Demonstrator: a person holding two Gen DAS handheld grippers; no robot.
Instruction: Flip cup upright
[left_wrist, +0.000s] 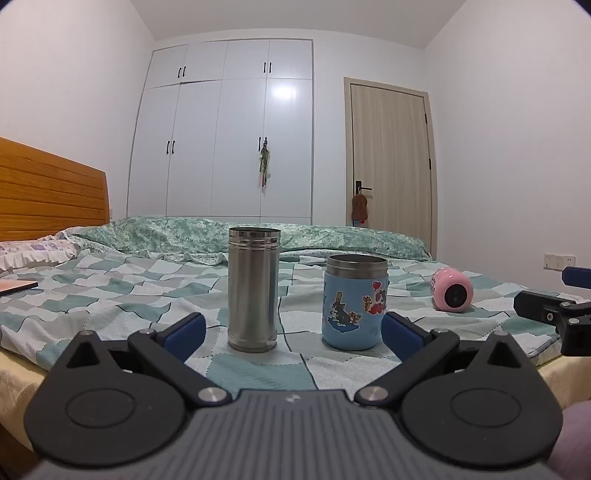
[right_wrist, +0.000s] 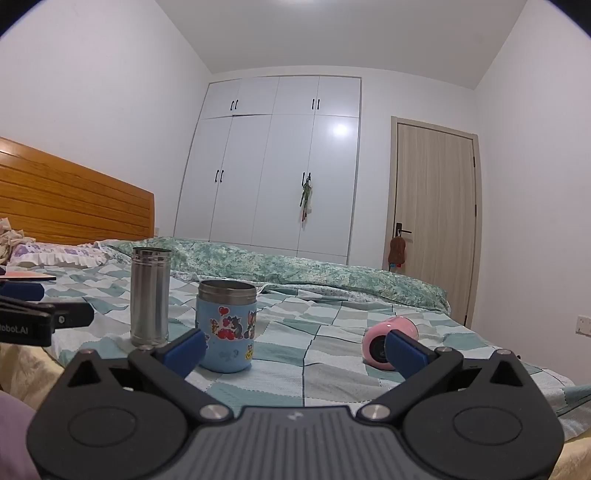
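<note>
The pink cup (right_wrist: 389, 343) lies on its side on the checked bed (right_wrist: 332, 373), well to the right of the upright blue cartoon cup (right_wrist: 226, 326) and the upright steel cup (right_wrist: 150, 297). The right tongs (right_wrist: 295, 350) are spread wide, holding nothing. The left tongs (left_wrist: 291, 334) gape equally wide, empty, near the two standing cups.

"obot.AI" on left hand-held gripper (right_wrist: 22, 295)
</note>
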